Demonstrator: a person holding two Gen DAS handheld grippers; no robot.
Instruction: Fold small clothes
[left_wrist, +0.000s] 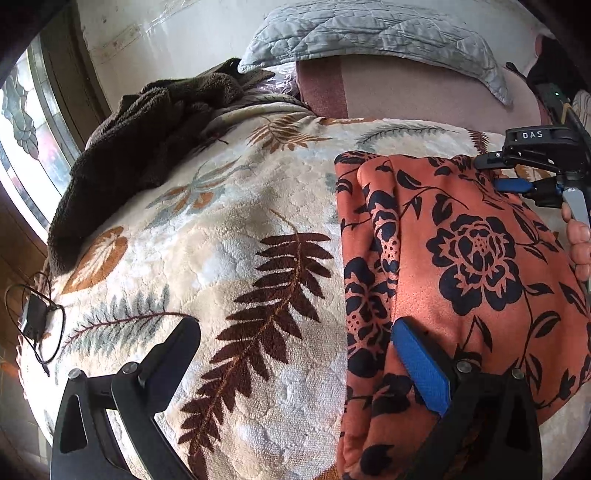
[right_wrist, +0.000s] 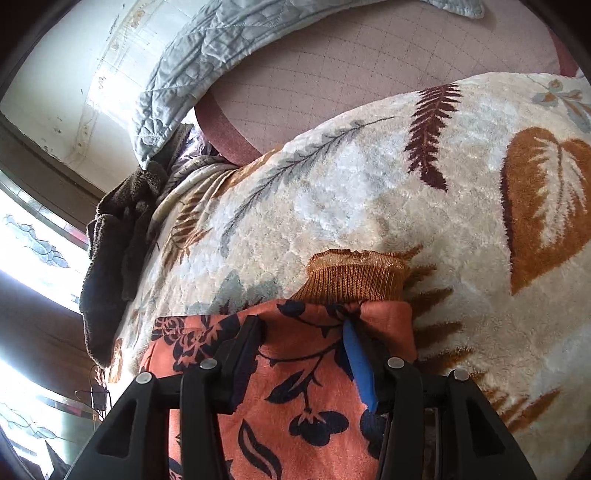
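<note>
Lay folded at three o'clock: orange floral garment (left_wrist: 461, 258); left gripper (left_wrist: 295, 350) spread wide, empty; right gripper (right_wrist: 301, 343) half-spread astride its top edge, unpinched; best pressed flat, edges squared

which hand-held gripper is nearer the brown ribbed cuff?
Right. The right hand-held gripper sits on the orange floral garment just short of the ribbed cuff. The left hand-held gripper is at the garment's opposite end, straddling its edge.

Leaf-print blanket (left_wrist: 229, 229) lies open left of the orange garment (left_wrist: 461, 258); a brown towel (left_wrist: 122, 147) heap blocks its far-left edge.
</note>
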